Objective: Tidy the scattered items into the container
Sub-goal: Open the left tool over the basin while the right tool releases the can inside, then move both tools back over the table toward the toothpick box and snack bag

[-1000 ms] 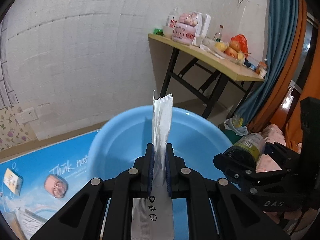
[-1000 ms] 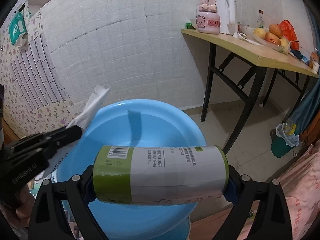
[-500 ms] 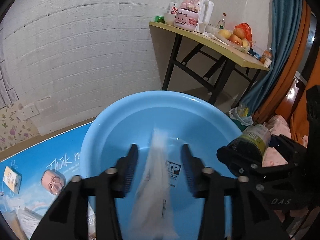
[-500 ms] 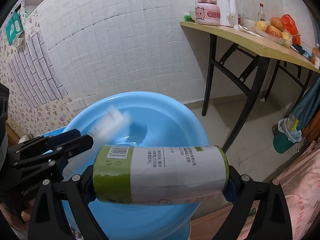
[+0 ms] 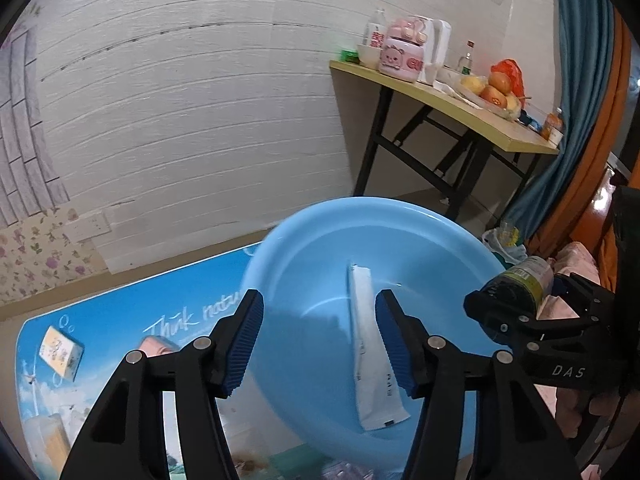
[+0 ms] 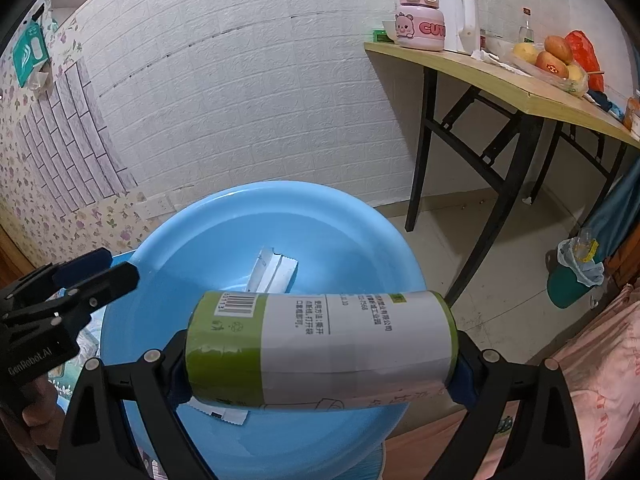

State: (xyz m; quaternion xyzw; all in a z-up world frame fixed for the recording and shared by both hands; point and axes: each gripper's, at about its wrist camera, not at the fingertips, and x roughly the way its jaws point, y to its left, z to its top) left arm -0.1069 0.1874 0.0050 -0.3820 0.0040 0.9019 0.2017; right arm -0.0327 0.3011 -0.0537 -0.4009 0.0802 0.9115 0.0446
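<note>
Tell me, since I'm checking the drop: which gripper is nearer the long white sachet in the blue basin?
Left. The left gripper hangs open right over the long white sachet; the right gripper sits nearer the rim.

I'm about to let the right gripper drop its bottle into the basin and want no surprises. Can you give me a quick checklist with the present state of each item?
1. Right gripper has a firm hold on the green-labelled bottle, held sideways between its fingers: ok.
2. Bottle is over the blue basin: ok.
3. Left gripper open and holding nothing: ok.
4. White sachet already lies inside the basin: ok.
5. Left gripper out of the drop path, off to the basin's left edge in the right wrist view: ok.
6. Bottle cap closed: cannot tell.
</note>
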